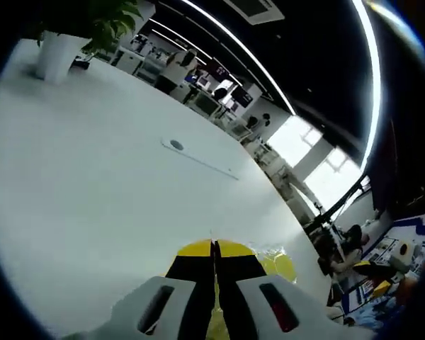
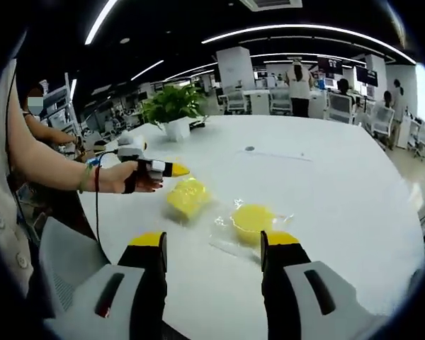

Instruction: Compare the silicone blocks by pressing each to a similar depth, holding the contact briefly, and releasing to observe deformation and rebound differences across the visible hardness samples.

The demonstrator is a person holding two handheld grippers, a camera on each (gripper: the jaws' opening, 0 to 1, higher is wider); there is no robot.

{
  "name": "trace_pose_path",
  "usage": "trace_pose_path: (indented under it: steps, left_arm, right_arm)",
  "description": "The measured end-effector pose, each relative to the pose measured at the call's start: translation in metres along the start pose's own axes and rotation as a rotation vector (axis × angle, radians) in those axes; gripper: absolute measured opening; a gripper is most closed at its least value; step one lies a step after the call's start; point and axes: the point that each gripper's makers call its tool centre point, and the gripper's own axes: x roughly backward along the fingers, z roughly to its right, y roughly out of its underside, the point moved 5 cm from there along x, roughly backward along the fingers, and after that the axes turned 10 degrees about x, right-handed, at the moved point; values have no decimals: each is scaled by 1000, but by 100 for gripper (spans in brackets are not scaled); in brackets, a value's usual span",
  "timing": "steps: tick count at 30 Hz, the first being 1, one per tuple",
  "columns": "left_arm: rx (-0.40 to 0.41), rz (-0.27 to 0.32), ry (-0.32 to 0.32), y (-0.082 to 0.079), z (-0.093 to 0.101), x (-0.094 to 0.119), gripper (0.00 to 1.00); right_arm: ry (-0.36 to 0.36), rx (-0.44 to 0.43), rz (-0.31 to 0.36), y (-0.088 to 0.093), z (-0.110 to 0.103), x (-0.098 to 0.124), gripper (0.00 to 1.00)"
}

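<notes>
Right gripper (image 2: 214, 248) first: its jaws stand wide apart with nothing between them, hovering above the white bench (image 2: 340, 184), and just ahead of the right-hand jaw tip lies a round yellow silicone block (image 2: 253, 218) in a clear wrapper, almost touching that tip. A little further out and off toward the left-hand jaw sits a squarer yellow silicone block (image 2: 188, 195), also wrapped, apart from the round one. Over in the left gripper view, the left gripper (image 1: 214, 256) has its jaws pressed together, black with yellow tips, and a patch of yellow wrapped block (image 1: 280, 265) peeks out just past them to the right. From the right gripper's side, that left gripper (image 2: 171, 169) hangs beyond the squarer block, held by the person's hand (image 2: 124, 178), tip aimed across the bench. My read: the round block is the right gripper's nearest target, the squarer one lies closer to the left. Further out, a potted plant (image 2: 172, 108) stands near the far edge, well clear. Nothing blocks either approach.
</notes>
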Motion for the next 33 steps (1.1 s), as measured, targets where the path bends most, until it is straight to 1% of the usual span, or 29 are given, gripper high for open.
trace_pose_path:
  steps: [8, 10, 11, 13, 18, 25, 30, 32, 33]
  left_arm:
    - [0, -9, -43, 0, -14, -5, 0]
    - [9, -10, -66, 1, -21, -6, 0]
    - [25, -11, -66, 1, -23, -6, 0]
    - [20, -23, -87, 4, -27, -6, 0]
    - [24, -32, -104, 8, -33, -6, 0]
    - [25, -35, -116, 9, -38, -8, 0]
    - [20, -22, -103, 10, -39, -6, 0]
    - [12, -18, -95, 10, -38, -5, 1]
    - [-17, -10, -105, 8, -38, -4, 2]
  right_arm:
    - [13, -8, -5, 2, 3, 1, 49]
    - [16, -12, -3, 2, 3, 1, 48]
    - [17, -14, -2, 3, 3, 2, 47]
    - [19, -17, -3, 3, 3, 2, 47]
    - [24, -21, -2, 4, 4, 3, 47]
    - [27, -21, 2, 3, 5, 3, 46]
    - [29, -26, 7, 2, 6, 4, 46]
    - [30, -26, 9, 3, 6, 4, 46]
    - [29, -28, 10, 3, 5, 3, 46]
